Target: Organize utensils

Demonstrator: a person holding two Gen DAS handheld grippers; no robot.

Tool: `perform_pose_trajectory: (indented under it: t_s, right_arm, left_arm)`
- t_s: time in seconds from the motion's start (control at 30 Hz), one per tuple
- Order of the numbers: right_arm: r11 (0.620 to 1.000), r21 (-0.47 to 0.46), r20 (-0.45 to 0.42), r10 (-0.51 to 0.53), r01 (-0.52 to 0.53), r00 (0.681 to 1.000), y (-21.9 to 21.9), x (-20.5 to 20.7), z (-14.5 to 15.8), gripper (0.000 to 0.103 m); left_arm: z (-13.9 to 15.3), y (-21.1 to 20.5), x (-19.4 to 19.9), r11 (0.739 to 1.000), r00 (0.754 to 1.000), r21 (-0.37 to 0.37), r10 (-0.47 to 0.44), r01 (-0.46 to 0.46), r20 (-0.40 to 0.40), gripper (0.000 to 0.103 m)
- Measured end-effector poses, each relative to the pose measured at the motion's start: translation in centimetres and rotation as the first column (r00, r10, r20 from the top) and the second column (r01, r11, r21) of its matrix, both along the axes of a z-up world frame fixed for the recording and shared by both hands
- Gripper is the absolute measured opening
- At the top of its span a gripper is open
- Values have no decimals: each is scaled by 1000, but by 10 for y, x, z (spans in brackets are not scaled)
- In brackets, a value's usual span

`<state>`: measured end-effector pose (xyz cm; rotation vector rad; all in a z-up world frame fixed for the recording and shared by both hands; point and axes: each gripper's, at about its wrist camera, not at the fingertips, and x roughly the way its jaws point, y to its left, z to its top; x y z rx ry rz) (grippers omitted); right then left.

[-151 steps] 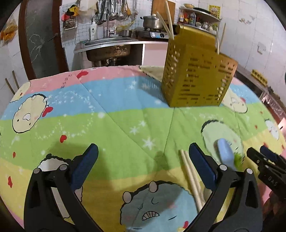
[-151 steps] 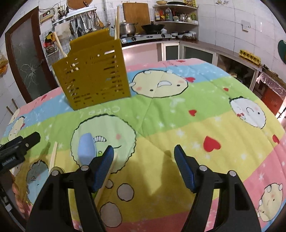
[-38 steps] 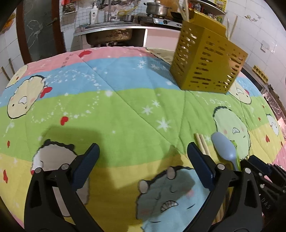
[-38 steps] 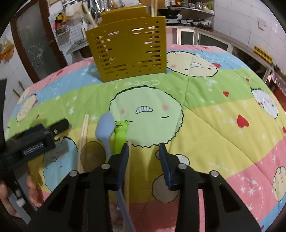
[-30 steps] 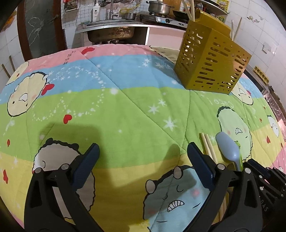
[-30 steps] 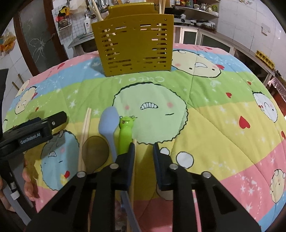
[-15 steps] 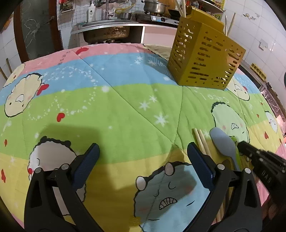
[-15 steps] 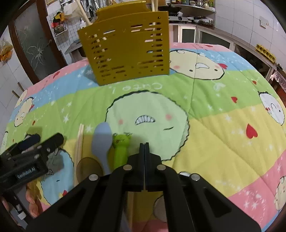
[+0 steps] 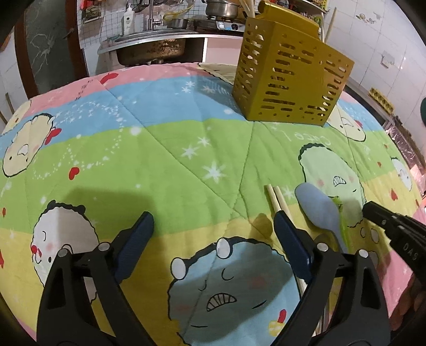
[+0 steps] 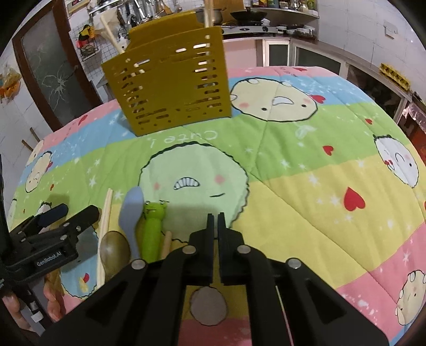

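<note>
Chopsticks (image 10: 208, 12) sitting in yellow holder (image 10: 170, 79); blue spoon (image 10: 130, 210), frog-handled utensil (image 10: 152, 229) waiting lower left. Right gripper (image 10: 215, 217) jaws pressing together, nothing visibly held; left gripper (image 9: 213, 226) gaping wide.

Domestic kitchen. A steel sink (image 9: 149, 48), a gas stove (image 10: 249, 29) with pots, and hanging utensils (image 10: 149, 10) line the tiled wall (image 9: 378, 40).

Matt slotted yellow plastic utensil caddy (image 10: 170, 82); soft quilted cartoon-print cloth (image 9: 165, 165); pale bare-wood chopsticks (image 9: 277, 198); smooth matt light-blue plastic spoon (image 10: 130, 210).
</note>
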<state>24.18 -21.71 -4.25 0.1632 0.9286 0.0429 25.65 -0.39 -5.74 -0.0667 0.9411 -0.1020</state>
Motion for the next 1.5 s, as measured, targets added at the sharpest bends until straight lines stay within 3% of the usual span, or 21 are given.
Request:
perform_pose_trajectory:
  t_s: [0.07, 0.1, 0.13, 0.2, 0.37, 0.53, 0.67, 1.2, 1.5]
  right_arm:
    - [1000, 1, 3, -8, 8, 1000, -6, -1, 1, 4]
    - [1000, 5, 7, -12, 12, 1000, -9, -2, 1, 13]
    - [1000, 7, 15, -20, 20, 1000, -13, -3, 2, 33]
    - [999, -2, 39, -37, 37, 999, -20, -6, 5, 45]
    - [997, 38, 42, -68, 66, 997, -40, -9, 1, 45]
    - [993, 78, 36, -89, 86, 995, -51, -10, -5, 45]
    - [992, 94, 37, -94, 90, 995, -54, -10, -7, 45]
    - [990, 103, 34, -97, 93, 995, -58, -10, -11, 43]
    - [991, 95, 31, -97, 93, 995, -57, -10, -12, 44]
  left_arm:
    - [1, -2, 1, 1000, 1000, -1, 1, -1, -1, 85]
    - [2, -3, 1, 1000, 1000, -4, 1, -1, -2, 84]
    - [3, -4, 2, 1000, 1000, -7, 1, -1, -4, 82]
    - [4, -7, 4, 1000, 1000, 5, 3, -3, -4, 79]
    - [3, -12, 9, 999, 1000, 28, 15, -15, -9, 74]
    - [14, -7, 10, 997, 999, -75, 27, -29, -27, 70]
    - [12, -18, 10, 999, 999, -32, 4, -5, -36, 70]
    - [6, -16, 6, 1000, 999, 0, 15, -15, -40, 69]
    - [2, -31, 10, 998, 999, 58, 2, 1, -44, 68]
